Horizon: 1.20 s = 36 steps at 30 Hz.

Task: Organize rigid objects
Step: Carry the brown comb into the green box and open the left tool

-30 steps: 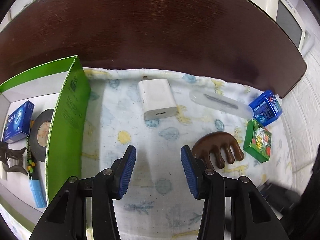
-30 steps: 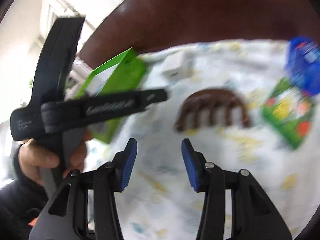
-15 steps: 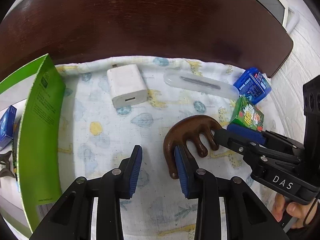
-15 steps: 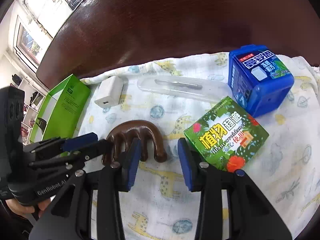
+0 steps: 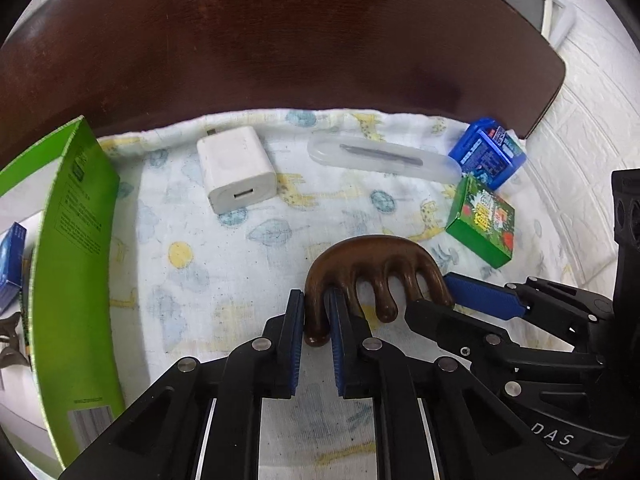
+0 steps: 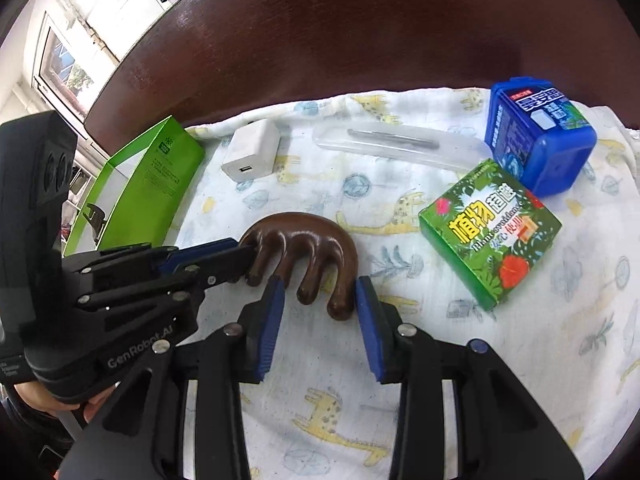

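Observation:
A brown wooden massage comb (image 5: 372,264) lies on the patterned cloth (image 5: 240,264). My left gripper (image 5: 315,312) is shut on the comb's leftmost prong. My right gripper (image 6: 320,300) is open, its fingers standing around the comb's (image 6: 308,248) two right prongs, the right pad close beside the outer prong. The right gripper also shows in the left wrist view (image 5: 452,300), and the left gripper shows in the right wrist view (image 6: 236,256).
On the cloth lie a white charger (image 5: 236,168), a clear case with tweezers (image 5: 380,156), a blue box (image 6: 536,132) and a green box (image 6: 488,232). A green open carton (image 5: 76,240) with several items stands at the left. Dark wooden table (image 5: 280,40) behind.
My left gripper has moved right and shut on the comb's left prong. My right gripper has swung in and now straddles the comb's right prongs, a little wider open.

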Each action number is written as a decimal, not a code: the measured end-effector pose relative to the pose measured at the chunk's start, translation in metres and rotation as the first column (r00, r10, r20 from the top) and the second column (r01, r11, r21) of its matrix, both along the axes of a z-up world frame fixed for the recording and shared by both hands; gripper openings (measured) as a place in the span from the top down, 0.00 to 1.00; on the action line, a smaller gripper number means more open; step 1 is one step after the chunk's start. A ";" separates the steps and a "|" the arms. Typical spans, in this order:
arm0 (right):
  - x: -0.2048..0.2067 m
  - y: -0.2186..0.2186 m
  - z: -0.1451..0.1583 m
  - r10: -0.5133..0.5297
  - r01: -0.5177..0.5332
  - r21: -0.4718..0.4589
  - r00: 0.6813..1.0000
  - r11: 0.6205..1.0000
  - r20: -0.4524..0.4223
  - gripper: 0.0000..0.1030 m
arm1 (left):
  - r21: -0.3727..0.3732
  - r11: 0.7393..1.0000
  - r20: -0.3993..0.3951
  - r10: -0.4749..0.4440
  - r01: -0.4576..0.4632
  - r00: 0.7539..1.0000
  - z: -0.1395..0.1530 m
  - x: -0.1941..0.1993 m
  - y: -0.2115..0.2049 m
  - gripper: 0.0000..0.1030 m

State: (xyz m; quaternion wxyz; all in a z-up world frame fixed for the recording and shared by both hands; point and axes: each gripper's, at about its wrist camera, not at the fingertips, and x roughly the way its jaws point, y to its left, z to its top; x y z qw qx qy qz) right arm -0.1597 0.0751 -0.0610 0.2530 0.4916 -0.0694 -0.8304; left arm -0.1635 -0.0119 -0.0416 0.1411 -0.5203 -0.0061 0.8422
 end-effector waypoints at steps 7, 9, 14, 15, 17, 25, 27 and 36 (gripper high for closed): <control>0.016 -0.002 0.029 0.009 -0.010 -0.025 0.998 1.000 -0.060 0.65 | -0.004 1.000 -0.073 -0.010 0.010 0.997 0.029 0.011 -0.007 0.89; 0.020 -0.005 0.041 0.018 -0.021 -0.043 0.996 0.999 -0.083 0.65 | -0.014 1.000 -0.103 -0.009 0.007 0.995 0.038 0.014 -0.006 0.89; 0.028 -0.029 0.068 0.060 -0.071 -0.084 0.989 0.994 -0.136 0.65 | -0.017 0.999 -0.165 0.028 -0.031 0.986 0.071 0.026 -0.042 0.89; 0.030 -0.035 0.072 0.068 -0.082 -0.092 0.987 0.992 -0.145 0.65 | -0.022 0.999 -0.180 0.040 -0.045 0.983 0.077 0.029 -0.051 0.89; 0.032 -0.052 0.082 0.095 -0.115 -0.113 0.981 0.987 -0.167 0.65 | -0.035 0.997 -0.210 0.064 -0.073 0.976 0.088 0.033 -0.068 0.89; 0.034 -0.133 0.098 0.229 -0.260 -0.151 0.954 0.954 -0.193 0.65 | -0.056 0.973 -0.265 0.202 -0.225 0.943 0.105 0.051 -0.151 0.89; 0.035 -0.154 0.094 0.262 -0.290 -0.148 0.947 0.945 -0.183 0.65 | -0.052 0.966 -0.254 0.232 -0.252 0.939 0.100 0.053 -0.169 0.89; 0.041 -0.192 0.073 0.346 -0.357 -0.088 0.930 0.930 -0.119 0.94 | 0.059 0.963 -0.108 0.266 -0.261 0.958 0.053 0.050 -0.208 0.93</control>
